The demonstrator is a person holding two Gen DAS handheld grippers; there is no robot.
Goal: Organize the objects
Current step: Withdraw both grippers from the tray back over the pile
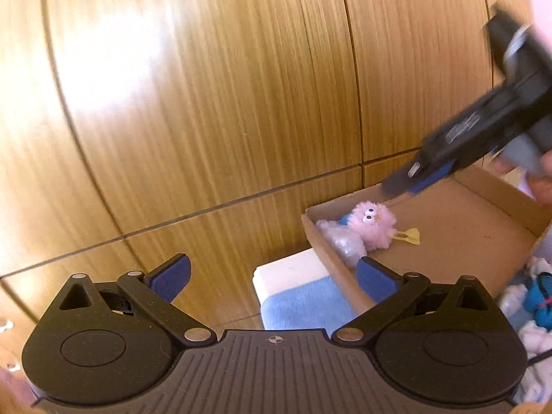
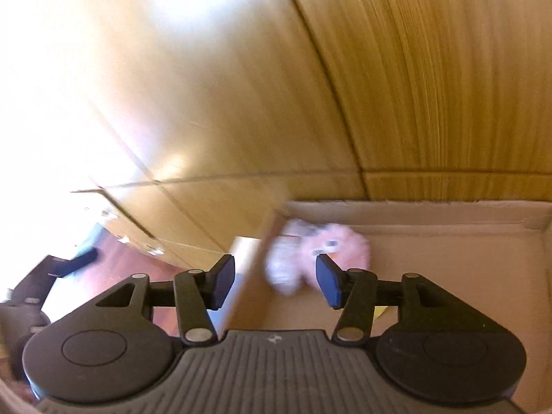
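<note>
Just above cardboard box [image 1: 459, 227] rim, right tool [image 2: 275, 281] open, empty

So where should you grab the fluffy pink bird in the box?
Probably its round fluffy body, with the gripper coming down from above. The pink bird lies in the corner of the cardboard box with a shiny wrapped bundle pressed against one side, so a sideways approach looks blocked. The thin yellow feet seem too flat to pinch.

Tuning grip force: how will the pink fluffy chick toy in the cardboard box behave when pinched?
The pink chick toy looks like fuzzy pompom, so probably very light and squashy; fingers would likely sink in. Its rounded body may roll if nudged. The thin yellow feet seem floppy, a poor grasp point.
</note>
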